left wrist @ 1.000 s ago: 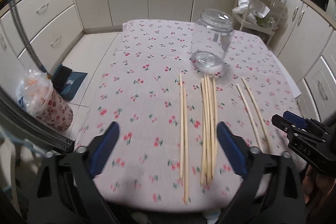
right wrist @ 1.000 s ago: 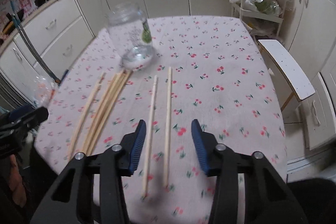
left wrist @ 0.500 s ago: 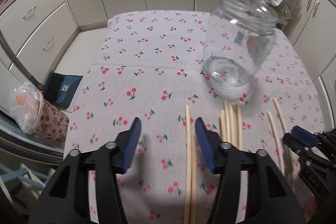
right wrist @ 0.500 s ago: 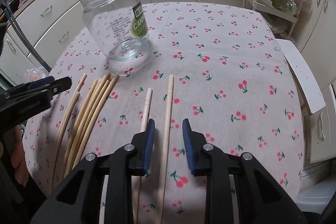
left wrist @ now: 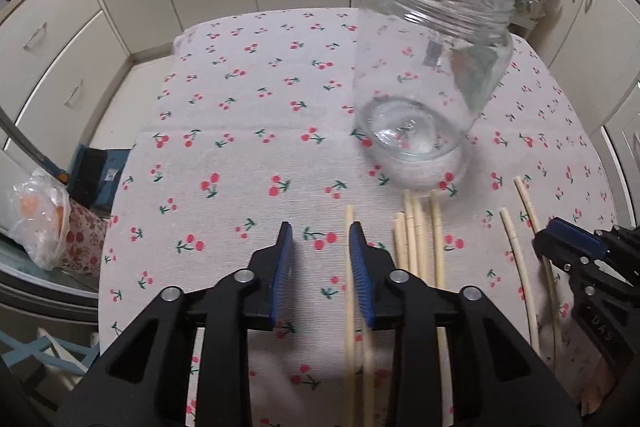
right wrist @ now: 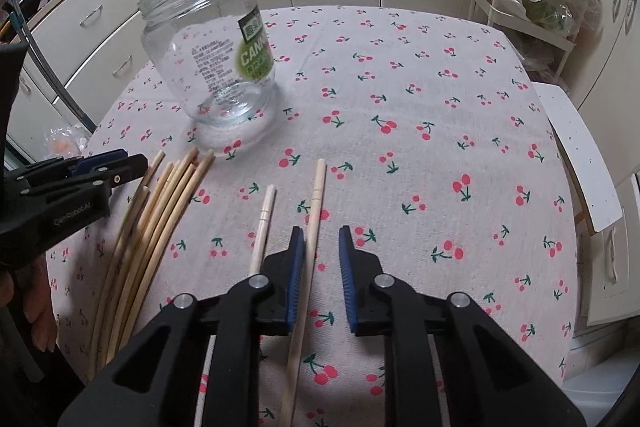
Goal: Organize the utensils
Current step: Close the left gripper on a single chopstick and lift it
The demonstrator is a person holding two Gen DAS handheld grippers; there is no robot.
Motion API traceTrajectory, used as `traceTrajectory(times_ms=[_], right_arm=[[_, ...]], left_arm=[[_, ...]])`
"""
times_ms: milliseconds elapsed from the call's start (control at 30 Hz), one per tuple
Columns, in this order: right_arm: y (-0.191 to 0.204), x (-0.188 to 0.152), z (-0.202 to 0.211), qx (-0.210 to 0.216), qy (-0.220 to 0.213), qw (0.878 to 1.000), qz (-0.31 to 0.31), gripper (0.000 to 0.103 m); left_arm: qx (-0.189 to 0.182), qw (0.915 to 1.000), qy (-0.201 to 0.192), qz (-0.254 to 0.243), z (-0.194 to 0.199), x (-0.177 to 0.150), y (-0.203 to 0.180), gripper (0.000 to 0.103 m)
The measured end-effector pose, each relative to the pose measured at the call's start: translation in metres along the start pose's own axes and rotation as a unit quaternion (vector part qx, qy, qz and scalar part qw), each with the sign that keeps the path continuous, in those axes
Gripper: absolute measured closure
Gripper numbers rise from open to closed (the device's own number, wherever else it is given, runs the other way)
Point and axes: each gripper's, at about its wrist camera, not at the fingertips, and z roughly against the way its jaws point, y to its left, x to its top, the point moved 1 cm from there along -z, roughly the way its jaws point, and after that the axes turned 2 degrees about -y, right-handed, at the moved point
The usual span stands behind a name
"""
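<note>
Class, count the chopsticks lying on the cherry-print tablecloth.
8 chopsticks. In the left wrist view: a left pair, a middle bunch of four before the jar, a right pair. The bunch overlaps, so more may be hidden.

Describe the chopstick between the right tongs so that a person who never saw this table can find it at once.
Start at the clear glass jar on the cherry-print tablecloth. In front of it lies a bundle of chopsticks, and to its right lie two pale single sticks, apart from each other. The wanted chopstick is the rightmost, reaches farther towards the jar than its neighbour, and runs between the closing right tongs.
</note>
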Motion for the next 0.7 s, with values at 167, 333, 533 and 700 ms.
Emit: traceTrajectory(times_ms=[167, 333, 533, 700], right_arm=[[0.009, -0.004, -0.001, -0.003, -0.006, 1.0, 0.024, 0.096], [0.002, -0.006, 0.001, 0.016, -0.012, 1.0, 0.001, 0.096], [-0.007, -0.006, 0.0, 0.043, -0.012, 0.999, -0.03, 0.097], [-0.008, -0.006, 0.0, 0.048, -0.014, 0.998, -0.037, 0.097]], left_arm=[[-0.004, 0.9998, -0.004, -0.018, -0.007, -0.004, -0.006, 0.092], [-0.052, 0.9986, 0.002, -0.012, -0.006, -0.003, -0.003, 0.098], [-0.11, 0.9932, -0.014, 0.035, 0.016, 0.005, 0.023, 0.098], [-0.147, 0.9847, -0.075, 0.057, 0.057, 0.024, 0.033, 0.098]])
